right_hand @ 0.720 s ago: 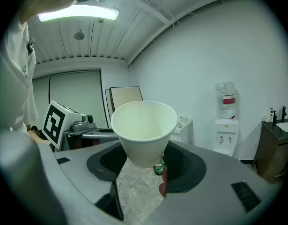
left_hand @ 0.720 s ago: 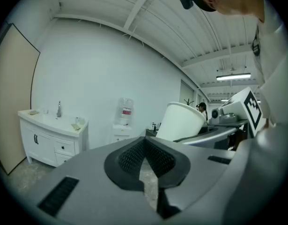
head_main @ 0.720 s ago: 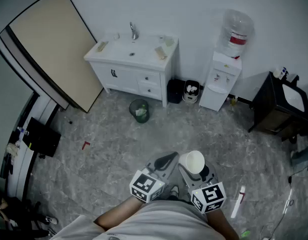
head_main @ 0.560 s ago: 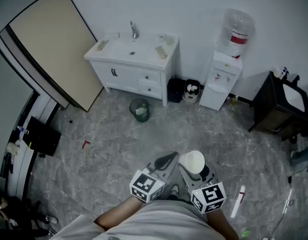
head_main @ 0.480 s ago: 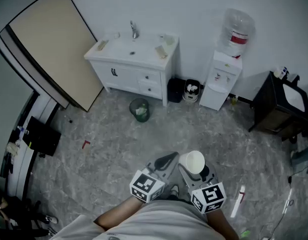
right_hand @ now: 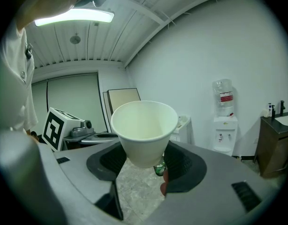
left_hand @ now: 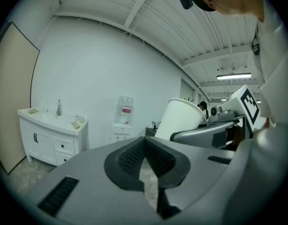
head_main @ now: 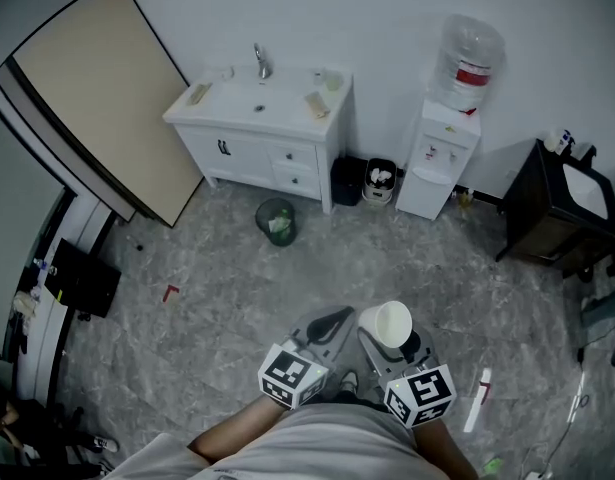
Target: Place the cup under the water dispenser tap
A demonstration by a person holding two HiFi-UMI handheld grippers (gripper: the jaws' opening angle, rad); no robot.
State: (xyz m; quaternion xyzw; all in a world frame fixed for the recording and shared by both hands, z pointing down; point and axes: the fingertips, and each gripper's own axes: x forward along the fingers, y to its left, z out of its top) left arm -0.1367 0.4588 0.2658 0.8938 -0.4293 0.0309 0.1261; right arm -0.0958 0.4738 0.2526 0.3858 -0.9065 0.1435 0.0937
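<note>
Indoors: a room with a grey veined floor (head_main: 427, 268) and a white far wall, seen steeply from above.
Person: stands at the near edge with a gripper in each hand, the two side by side and aimed toward the far wall.
Cup (head_main: 390, 323): white paper, upright, mouth up. It is carried above the floor by the right gripper (head_main: 385, 342) and is well apart from the dispenser. Its bare inside shows in the right gripper view.
Right fingers: pressed against the lower sides of the cup, standing wide because the cup fills the gap.
Left gripper (head_main: 332, 320): just left of the right one. Its fingers meet at the tips with nothing between them, only a sliver of floor showing behind.
Water dispenser (head_main: 439, 163): white, against the far wall, right of centre, with a clear bottle (head_main: 471, 58) with a red label on top.
Sink cabinet (head_main: 267, 133): white, against the far wall, left of the dispenser.
Black bin (head_main: 380, 182): on the floor between the cabinet and the dispenser.
Green bin (head_main: 277, 220): on the floor just in front of the cabinet.
Dark cabinet (head_main: 547, 218): far right.
Beige board (head_main: 97, 98): leaning at the far left.
</note>
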